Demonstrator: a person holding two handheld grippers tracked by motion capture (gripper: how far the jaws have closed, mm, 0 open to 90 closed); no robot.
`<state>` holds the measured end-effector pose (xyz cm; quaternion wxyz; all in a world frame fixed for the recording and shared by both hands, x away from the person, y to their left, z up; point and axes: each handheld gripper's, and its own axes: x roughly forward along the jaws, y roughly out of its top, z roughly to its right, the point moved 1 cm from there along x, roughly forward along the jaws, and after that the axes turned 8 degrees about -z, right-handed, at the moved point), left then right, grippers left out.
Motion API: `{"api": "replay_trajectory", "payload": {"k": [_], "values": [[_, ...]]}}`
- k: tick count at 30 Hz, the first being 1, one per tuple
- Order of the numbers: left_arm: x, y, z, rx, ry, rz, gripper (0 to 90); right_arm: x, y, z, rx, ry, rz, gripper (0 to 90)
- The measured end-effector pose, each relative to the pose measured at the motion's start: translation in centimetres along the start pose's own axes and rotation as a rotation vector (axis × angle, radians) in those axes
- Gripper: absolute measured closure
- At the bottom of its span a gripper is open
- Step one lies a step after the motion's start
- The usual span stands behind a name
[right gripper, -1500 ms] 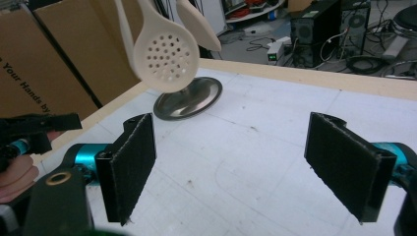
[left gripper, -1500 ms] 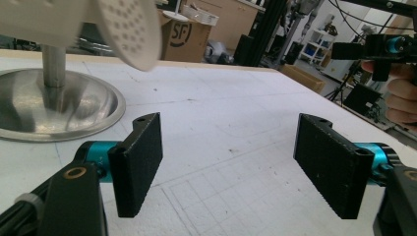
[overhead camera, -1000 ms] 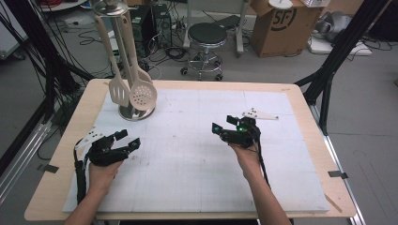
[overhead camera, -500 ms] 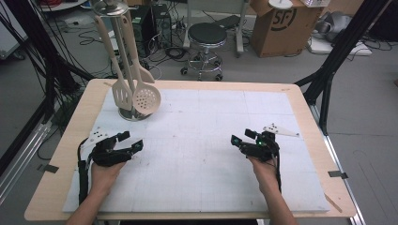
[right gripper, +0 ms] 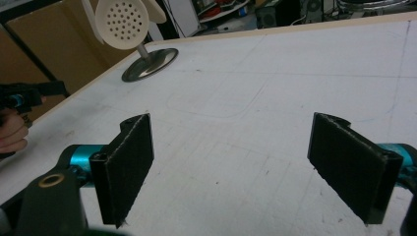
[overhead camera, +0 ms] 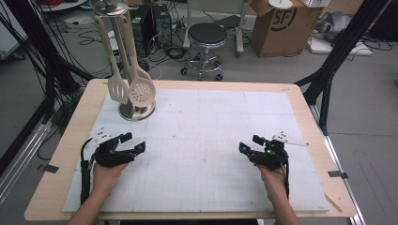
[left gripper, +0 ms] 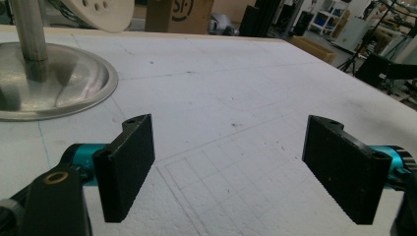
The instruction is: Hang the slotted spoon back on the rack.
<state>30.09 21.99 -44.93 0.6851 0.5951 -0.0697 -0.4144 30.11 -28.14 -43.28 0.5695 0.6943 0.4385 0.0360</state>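
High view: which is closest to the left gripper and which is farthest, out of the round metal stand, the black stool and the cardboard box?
Counting out from the left gripper:
1. Round metal stand, on the table just beyond the gripper.
2. Black stool, on the floor behind the table.
3. Cardboard box, farther right on the floor.

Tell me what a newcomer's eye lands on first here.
The steel utensil stand at the table's far left corner, with a slotted turner and a perforated skimmer hanging from it. Nearer, the left tongs and right tongs rest open and empty on the white mat.
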Motion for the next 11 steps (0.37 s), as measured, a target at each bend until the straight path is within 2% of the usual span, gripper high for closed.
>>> {"api": "replay_trajectory", "payload": {"k": [11], "values": [[-0.03,0.00,0.04,0.001,-0.001,0.005,20.4,0.13,-0.01,-0.01,0.009,0.006,-0.001,16.7]]}}
